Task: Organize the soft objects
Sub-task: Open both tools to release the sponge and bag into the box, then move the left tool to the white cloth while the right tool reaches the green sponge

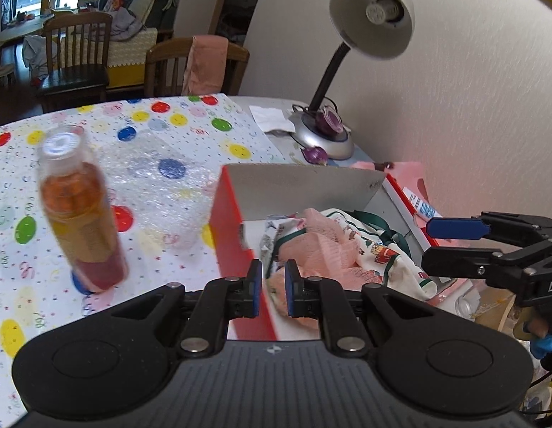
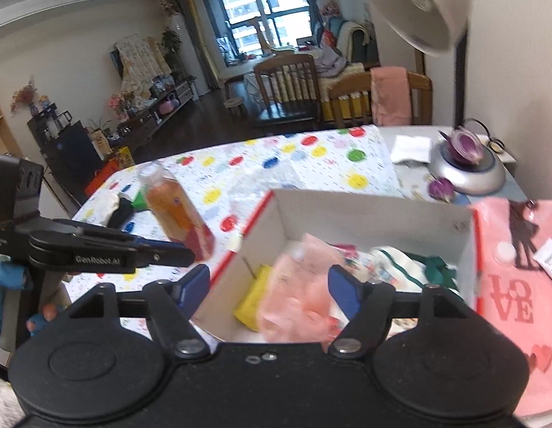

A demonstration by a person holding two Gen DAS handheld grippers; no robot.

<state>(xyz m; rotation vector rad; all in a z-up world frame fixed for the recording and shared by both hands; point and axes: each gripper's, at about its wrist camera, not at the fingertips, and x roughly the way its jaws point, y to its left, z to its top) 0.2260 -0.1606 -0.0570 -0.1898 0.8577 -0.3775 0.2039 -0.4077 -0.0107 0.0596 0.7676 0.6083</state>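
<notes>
**Pink mesh cloth lying in the box, right tongs spread above it**

Now the pink mesh cloth [image 2: 297, 285] is lying loose inside the red-and-white cardboard box [image 2: 375, 214], filling the lower centre of the right wrist view, directly ahead of and below the right gripper [image 2: 268, 285]. Those tongs are standing released, the blue pads wide apart on either side of the cloth with nothing pressing on it. The cloth is running roughly from the box's near wall toward its middle, crumpled, with no clear long axis. Judging from this, the right hand is the nearer one for any further tucking or for pulling away.

In the left wrist view the same cloth is showing at lower centre, draped over a white printed fabric with green trim [image 1: 379, 249]. The left gripper [image 1: 273, 287] is hanging over the box's near red wall, its pads clenched close with nothing visibly caught between them.

The cloth looks thin, gauzy and limp; the printed fabric softer and thicker. A yellow flat item [image 2: 252, 296] is lying at the box's lower left corner. Outside, left of the box, an amber-filled plastic bottle [image 1: 81, 210] is standing on a spotted tablecloth [image 1: 161, 125]; a goose-neck desk lamp [image 1: 368, 18] is rising at upper right, and a pink "LOVE" lid [image 2: 511, 299] is lying at right.
</notes>
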